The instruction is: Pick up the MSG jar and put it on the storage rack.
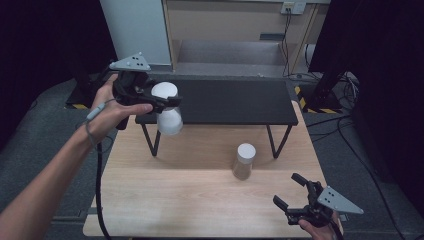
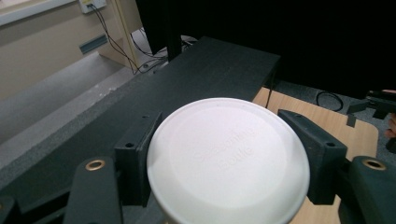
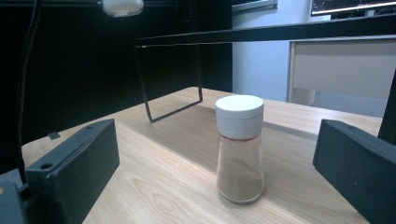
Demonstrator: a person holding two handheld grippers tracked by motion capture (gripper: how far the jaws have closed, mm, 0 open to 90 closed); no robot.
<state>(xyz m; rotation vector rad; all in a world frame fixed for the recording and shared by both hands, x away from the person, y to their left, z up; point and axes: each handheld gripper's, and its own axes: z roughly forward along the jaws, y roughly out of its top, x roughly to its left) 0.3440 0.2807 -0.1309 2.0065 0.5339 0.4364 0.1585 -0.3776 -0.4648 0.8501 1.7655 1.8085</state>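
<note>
The left tool (image 1: 167,102) is raised with jaws clamped shut, while the right tool (image 1: 290,192) sits low, jaws spread wide.

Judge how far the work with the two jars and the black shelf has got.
Done: nothing stands on the black shelf so far. In hand: the left gripper holds a white-capped jar in the air at the shelf's left end. Left: the second jar stands on the wooden table, untouched, with the right gripper open nearby.

The seasoning bottle (image 2: 228,158) has a white lid. The spice jar (image 3: 240,148) has a white cap and brown powder. The shelf (image 1: 235,102) is black. The table (image 1: 200,195) is light wood.
</note>
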